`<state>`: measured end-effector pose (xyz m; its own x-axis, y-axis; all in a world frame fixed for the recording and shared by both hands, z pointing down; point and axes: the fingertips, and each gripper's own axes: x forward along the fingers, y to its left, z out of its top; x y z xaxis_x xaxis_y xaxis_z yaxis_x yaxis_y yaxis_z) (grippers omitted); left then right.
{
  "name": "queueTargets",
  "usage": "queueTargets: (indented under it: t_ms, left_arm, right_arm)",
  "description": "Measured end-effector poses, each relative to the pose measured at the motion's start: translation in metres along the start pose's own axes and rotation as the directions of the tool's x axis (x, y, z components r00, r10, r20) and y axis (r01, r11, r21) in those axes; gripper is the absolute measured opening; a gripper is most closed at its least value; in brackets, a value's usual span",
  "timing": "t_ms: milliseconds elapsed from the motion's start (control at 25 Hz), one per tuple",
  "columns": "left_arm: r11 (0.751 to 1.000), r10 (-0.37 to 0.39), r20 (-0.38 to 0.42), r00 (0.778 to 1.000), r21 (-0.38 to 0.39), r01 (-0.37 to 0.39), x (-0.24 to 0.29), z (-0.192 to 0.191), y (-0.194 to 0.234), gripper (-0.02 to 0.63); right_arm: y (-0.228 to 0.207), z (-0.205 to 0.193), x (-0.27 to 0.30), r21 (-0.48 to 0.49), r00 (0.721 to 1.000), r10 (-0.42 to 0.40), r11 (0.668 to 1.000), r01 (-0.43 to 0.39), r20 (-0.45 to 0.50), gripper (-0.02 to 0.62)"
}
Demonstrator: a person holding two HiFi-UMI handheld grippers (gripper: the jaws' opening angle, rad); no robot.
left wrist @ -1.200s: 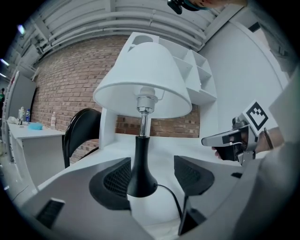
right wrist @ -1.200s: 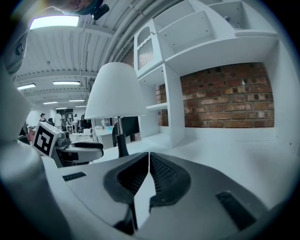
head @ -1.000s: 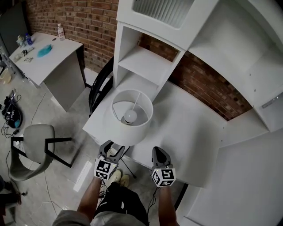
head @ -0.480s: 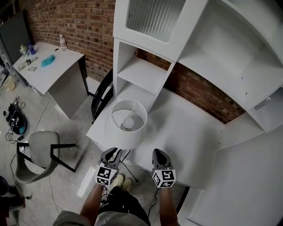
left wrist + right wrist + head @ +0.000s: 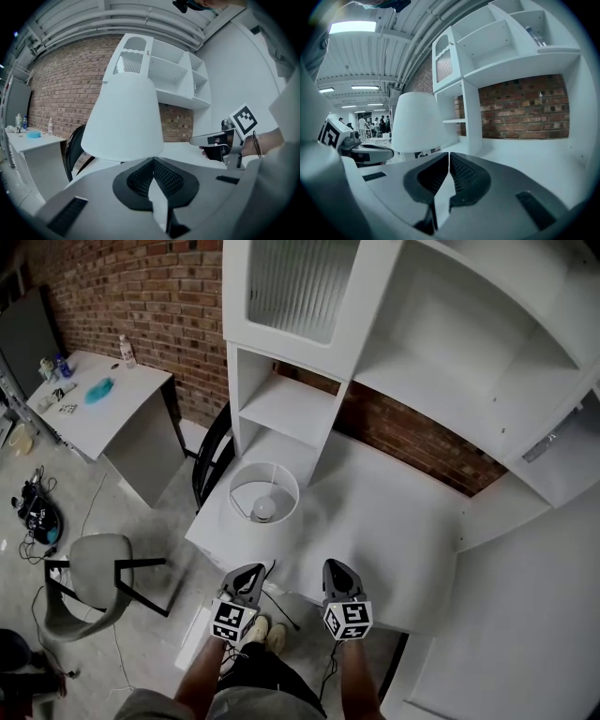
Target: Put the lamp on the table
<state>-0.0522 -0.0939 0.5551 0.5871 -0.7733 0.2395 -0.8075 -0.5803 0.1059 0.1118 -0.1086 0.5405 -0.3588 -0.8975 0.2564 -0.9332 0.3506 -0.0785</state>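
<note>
Lamp [image 5: 263,501] farther; left tongs [image 5: 249,574] newly shut

The head view reaches me evenly lit and sharp, the glossy white desk top [image 5: 394,531] bright, with only a faint soft shadow beside the white cone-shaped lamp shade [image 5: 253,535]. Both gripper views bow hard toward the rim and fall to black in the corners, and up close the grey plastic left gripper [image 5: 152,161] and the grey plastic right gripper [image 5: 449,154] look soft and out of focus to me. In the right gripper view a rectangular ceiling light panel [image 5: 351,27] burns out to glare, while the red brick wall [image 5: 525,110] stays crisp.
</note>
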Motion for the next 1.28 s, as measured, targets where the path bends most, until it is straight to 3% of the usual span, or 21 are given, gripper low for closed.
queueTargets:
  t_ms: [520,1280]
  left_arm:
    - [0.997,-0.079,0.057,0.995,0.024,0.078,0.016,0.041,-0.035,0.005]
    - [0.985,-0.158,0.133,0.978,0.094,0.146,0.037,0.107,-0.067,0.005]
  right_arm:
    - [0.0,0.012,-0.027,0.005,0.999,-0.041,0.999,0.041,0.031,0.028]
    - [-0.016,0.063,-0.065,0.003,0.98,-0.107,0.994,0.109,0.168,0.028]
